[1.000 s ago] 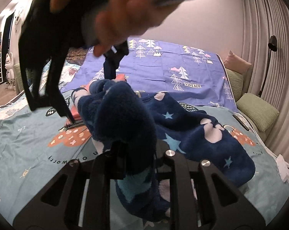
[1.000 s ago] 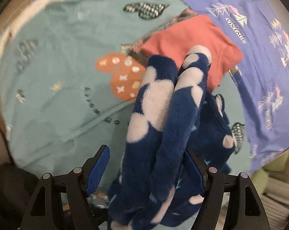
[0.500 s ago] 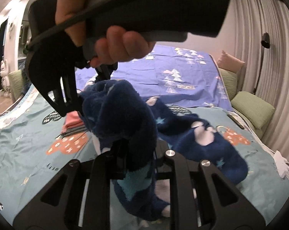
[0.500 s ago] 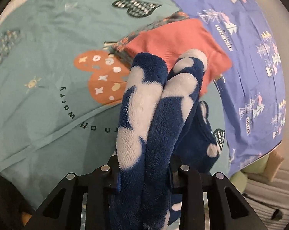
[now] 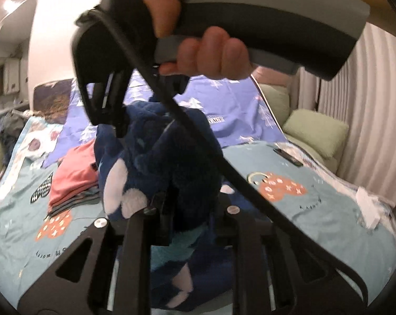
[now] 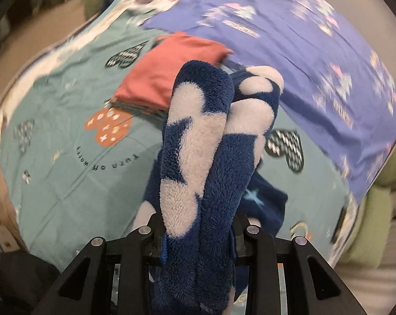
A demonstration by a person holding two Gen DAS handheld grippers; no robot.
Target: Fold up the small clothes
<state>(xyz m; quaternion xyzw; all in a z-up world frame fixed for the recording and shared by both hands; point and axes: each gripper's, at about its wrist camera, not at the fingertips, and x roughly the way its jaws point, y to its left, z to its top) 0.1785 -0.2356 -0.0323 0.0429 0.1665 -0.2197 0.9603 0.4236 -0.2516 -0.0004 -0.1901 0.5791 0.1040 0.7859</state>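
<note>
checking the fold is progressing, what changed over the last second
The right gripper closed its jaws on the blue fleece garment, then swung close above the left gripper, lifting the fleece. The left stayed clamped on it; the folded red garment stayed put.

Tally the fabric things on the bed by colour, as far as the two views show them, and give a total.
Navy fleece garment, held up in both tongs: 1
Coral folded garment on top of the pile: 1
Purple sheet with tree print: 1
Teal bedspread with hearts: 1
Green cushions, at least: 2
Total: 6
</note>
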